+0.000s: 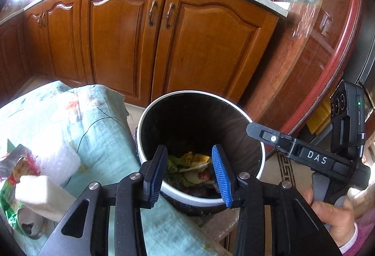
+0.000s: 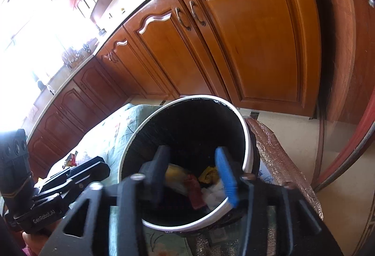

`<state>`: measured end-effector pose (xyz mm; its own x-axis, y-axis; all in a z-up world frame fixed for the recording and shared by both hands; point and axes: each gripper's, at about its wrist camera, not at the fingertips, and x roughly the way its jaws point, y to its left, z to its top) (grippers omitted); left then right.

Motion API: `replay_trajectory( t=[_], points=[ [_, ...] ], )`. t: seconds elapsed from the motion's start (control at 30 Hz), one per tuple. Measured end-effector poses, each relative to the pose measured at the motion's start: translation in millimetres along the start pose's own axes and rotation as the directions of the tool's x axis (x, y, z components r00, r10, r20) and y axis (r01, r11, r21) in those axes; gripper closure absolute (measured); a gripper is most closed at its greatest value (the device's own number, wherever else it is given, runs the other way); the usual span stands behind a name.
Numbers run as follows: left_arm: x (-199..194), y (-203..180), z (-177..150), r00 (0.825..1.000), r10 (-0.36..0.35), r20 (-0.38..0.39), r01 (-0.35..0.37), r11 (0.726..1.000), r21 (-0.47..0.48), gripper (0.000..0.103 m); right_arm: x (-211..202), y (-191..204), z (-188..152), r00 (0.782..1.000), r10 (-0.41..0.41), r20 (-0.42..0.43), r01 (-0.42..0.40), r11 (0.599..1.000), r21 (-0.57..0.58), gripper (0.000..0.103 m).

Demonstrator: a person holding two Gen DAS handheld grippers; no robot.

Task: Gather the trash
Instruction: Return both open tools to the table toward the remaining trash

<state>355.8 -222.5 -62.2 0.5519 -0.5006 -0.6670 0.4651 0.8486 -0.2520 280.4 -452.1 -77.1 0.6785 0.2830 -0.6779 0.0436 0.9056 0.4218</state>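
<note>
We're partway through, by our read. The round black bin with the white rim (image 1: 236,113) already has trash in it: crumpled green and yellow wrappers (image 1: 189,163) at the bottom, and from the right wrist view also a reddish piece (image 2: 195,190) and white tissue (image 2: 215,190).

Still out on the pale green floral cloth (image 1: 98,124) just left of the bin: a white foam block (image 1: 44,195), a clear bubble-wrap wad (image 1: 63,162), and a crinkled red-green-silver snack wrapper (image 1: 16,162). More small scraps (image 2: 70,160) lie farther back on the cloth; we can't identify them.

Left gripper (image 1: 189,176): jaws spread, nothing between them, hovering over the near rim of the bin. No contact that we can see.

Right gripper (image 2: 194,176): jaws also apart and empty, poised above the bin mouth; view is motion-blurred, so we can't tell whether it touches the rim.

Likely next job: pick the leftovers off the cloth.
</note>
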Motion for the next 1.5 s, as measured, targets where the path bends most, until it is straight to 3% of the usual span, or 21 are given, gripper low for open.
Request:
replay_trajectory(
  t=[0.13,0.33,0.8,1.03,1.5],
  points=[
    [-13.6,0.8,-12.8,1.0,0.001,0.017,-0.001,1.0,-0.009,0.052,-8.7,5.8,-5.2,1.0,0.017,0.026,-0.018,1.0,0.013,0.028],
    [-38.7,10.3,-38.4,1.0,0.007,0.021,-0.006,1.0,-0.028,0.048,-17.5,22.8,-20.1,0.998,0.043,0.039,-0.044,0.999,0.005,0.018],
    [-127.2,52.8,-110.4,0.994,0.102,0.036,-0.096,0.988,-0.124,0.045,-25.0,82.0,-68.1,0.996,0.089,0.007,-0.088,0.994,-0.067,0.013],
    [-165.8,77.3,-141.9,0.985,0.17,0.041,-0.16,0.969,-0.188,0.042,-15.4,117.6,-96.1,0.994,0.099,-0.039,-0.103,0.986,-0.128,0.006],
    [-213.7,124.6,-170.9,0.962,0.269,0.048,-0.241,0.918,-0.316,0.037,5.7,173.2,-131.1,0.99,0.118,-0.076,-0.133,0.964,-0.229,0.006]
  ],
)
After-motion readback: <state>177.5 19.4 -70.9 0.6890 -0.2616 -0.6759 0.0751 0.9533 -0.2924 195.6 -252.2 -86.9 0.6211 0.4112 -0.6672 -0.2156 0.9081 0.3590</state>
